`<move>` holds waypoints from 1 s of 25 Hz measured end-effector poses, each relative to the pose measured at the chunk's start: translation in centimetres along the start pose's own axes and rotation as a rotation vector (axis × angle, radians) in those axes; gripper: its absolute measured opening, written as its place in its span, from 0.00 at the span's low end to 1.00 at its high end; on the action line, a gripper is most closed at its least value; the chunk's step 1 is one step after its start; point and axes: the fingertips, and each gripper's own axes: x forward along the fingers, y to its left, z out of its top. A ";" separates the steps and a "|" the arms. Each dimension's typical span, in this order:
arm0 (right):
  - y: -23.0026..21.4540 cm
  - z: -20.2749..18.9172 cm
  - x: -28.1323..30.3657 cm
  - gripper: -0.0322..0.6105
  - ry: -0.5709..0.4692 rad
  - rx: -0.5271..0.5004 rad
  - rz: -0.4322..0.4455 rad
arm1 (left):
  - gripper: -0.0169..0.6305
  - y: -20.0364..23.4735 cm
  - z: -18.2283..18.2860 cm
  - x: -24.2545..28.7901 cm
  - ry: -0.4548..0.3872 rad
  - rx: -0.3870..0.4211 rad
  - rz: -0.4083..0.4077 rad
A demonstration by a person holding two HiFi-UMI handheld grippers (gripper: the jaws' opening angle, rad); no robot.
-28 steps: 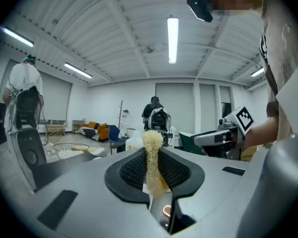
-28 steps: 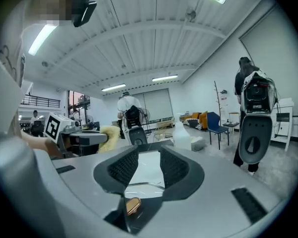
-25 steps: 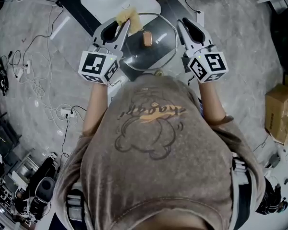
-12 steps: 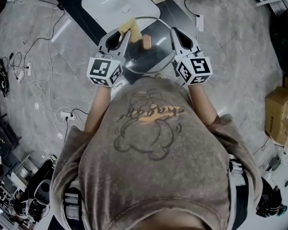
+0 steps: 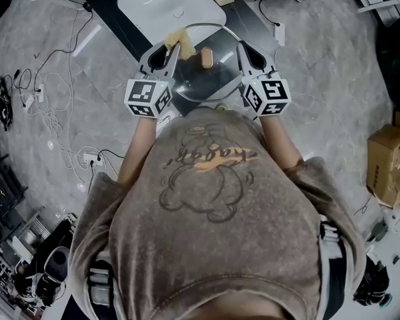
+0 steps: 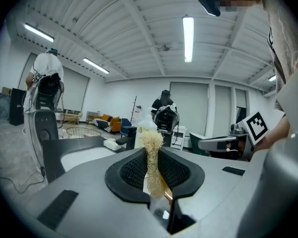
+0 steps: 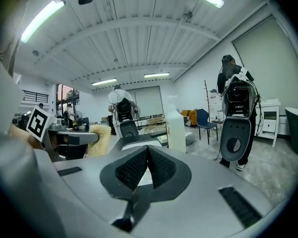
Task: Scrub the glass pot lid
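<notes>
- Here we are at the counter point(image 5: 110, 9): the glass pot lid point(image 5: 210, 79) sits between the two grippers, over the dark top just this side of the white sink point(image 5: 153, 5), with its knob point(image 5: 205, 57) facing up.
- The left gripper point(image 5: 168, 51) has its jaws clamped on a straw-coloured scrubber point(image 6: 153, 175), and the tuft pokes out past the tips near the lid's far-left edge.
- The right gripper point(image 7: 148, 150) has its jaws pressed together at the tips. From above they're right at the lid's right rim, though I can't tell whether they're nipping it.
- I also can't make out whether the lid is resting on the counter or hanging in a grip.
- To my eye this lid is stiff, fairly weighty and breakable, and the glass dome will be slick once wet.
- I'd take it by the rim or the knob, never the bare glass.
- The scrubber looks soft and light, so it should give under pressure. The lid needs steadying, or it'll skate towards the sink.
</notes>
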 end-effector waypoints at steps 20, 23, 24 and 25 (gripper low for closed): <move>1.0 1.2 0.1 0.05 -0.016 0.007 0.017 | 0.13 0.1 0.6 -0.7 0.015 -0.018 0.029; 1.0 1.2 0.1 0.05 -0.020 0.013 0.013 | 0.13 0.2 0.5 -0.9 0.013 -0.026 0.037; 1.0 1.2 0.0 0.05 -0.021 0.022 0.011 | 0.13 0.2 0.4 -0.9 0.013 -0.028 0.039; 0.9 1.2 0.0 0.05 -0.024 0.032 0.009 | 0.13 0.2 0.3 -0.9 0.013 -0.030 0.040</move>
